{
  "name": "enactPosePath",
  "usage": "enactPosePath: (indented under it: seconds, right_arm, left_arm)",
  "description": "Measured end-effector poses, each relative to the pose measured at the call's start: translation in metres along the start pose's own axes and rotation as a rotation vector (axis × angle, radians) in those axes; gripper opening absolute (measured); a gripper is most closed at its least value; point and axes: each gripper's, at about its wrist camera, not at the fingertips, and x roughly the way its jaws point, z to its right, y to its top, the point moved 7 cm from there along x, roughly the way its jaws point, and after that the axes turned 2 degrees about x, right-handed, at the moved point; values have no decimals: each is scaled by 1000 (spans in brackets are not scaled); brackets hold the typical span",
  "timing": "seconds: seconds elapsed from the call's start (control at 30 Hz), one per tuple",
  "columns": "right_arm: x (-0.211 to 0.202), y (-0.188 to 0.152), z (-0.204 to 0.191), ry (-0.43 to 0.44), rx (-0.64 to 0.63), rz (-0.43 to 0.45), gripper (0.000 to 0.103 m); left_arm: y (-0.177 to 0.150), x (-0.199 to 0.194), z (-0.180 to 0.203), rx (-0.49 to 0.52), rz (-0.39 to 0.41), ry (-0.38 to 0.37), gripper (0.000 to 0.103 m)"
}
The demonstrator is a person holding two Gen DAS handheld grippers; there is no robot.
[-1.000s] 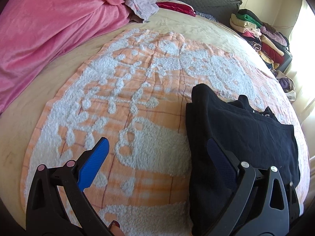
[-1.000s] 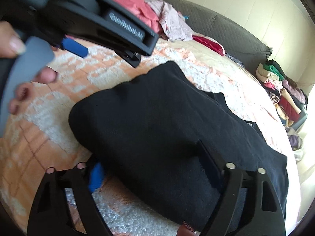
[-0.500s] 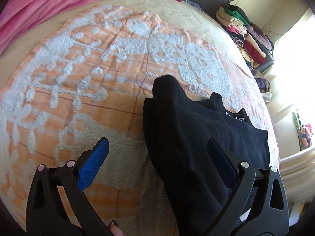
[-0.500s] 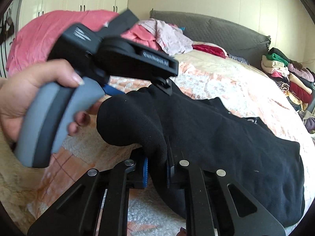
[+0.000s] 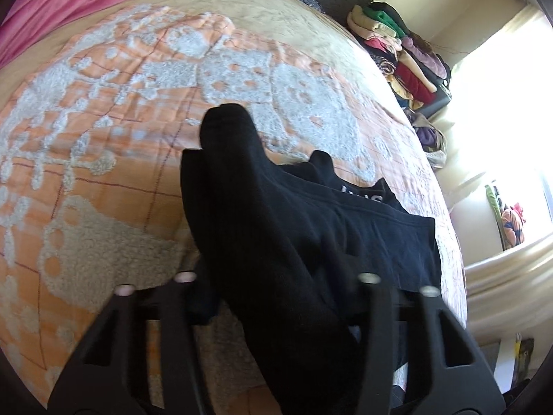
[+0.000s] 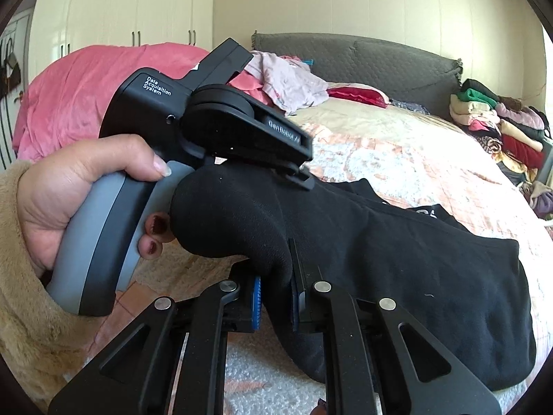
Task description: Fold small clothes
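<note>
1. Right claw [image 6: 274,302]: black linkage arms and ribbed blue pads, clenched on a thick fold of the black garment [image 6: 397,263], a soft matte knit.
2. Left claw [image 5: 276,297]: its jaws are closing with the garment's bunched near edge between them; the pads are hidden, so contact cannot be told.
3. A hand [image 6: 69,190] in a fuzzy tan sleeve grips the left claw's smooth grey handle, just left of the garment.
4. The garment lies on the bed's orange-and-white tufted bedspread [image 5: 103,138].
5. Beyond the garment: a crumpled pink blanket [image 6: 86,90], a quilted grey headboard [image 6: 380,58] and stacked folded clothes [image 6: 497,121].
</note>
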Motion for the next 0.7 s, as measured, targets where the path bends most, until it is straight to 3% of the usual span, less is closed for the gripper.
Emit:
enactPosePath:
  seconds: [0.13, 0.7]
  right_arm:
    - [-9, 2, 6, -14, 28, 23, 11]
    - [-75, 8, 42, -97, 158, 148, 10]
  left_arm:
    - [1, -5, 8, 4, 10, -20, 21]
    - [11, -29, 90, 142, 83, -36, 21]
